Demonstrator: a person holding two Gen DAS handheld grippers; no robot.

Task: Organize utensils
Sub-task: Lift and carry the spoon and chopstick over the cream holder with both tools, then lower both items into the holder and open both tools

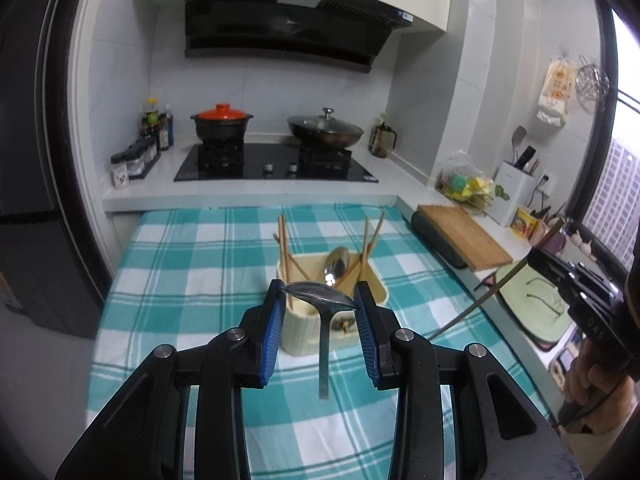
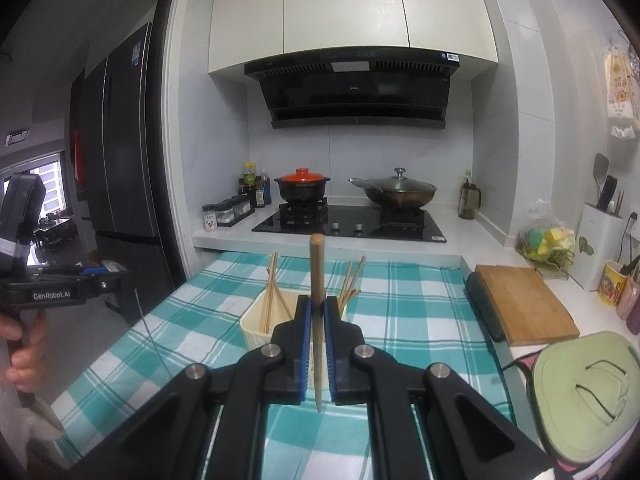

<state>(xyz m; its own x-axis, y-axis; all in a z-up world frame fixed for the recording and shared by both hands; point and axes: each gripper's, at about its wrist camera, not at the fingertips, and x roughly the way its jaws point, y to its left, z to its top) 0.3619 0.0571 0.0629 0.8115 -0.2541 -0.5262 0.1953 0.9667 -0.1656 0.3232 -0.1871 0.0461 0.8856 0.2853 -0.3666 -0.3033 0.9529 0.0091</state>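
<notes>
My left gripper [image 1: 319, 296] is shut on a metal spoon [image 1: 325, 316], gripped by its bowl, handle hanging down, just in front of and above the cream utensil holder [image 1: 304, 338]. The holder stands on the teal checked cloth [image 1: 180, 280] and holds several wooden chopsticks [image 1: 285, 240] and another spoon [image 1: 337, 266]. My right gripper [image 2: 318, 306] is shut on a single wooden chopstick [image 2: 317, 268], held upright above the holder [image 2: 256, 330]. The right gripper also shows at the right edge of the left wrist view [image 1: 576, 280].
A wooden cutting board [image 2: 524, 304] lies on the counter at the right, with a green mat [image 2: 584, 392] nearer. Behind the cloth is a stove [image 2: 348, 222] with an orange-lidded pot [image 2: 302, 186] and a wok [image 2: 394, 192]. Spice jars [image 2: 228, 212] stand at the left.
</notes>
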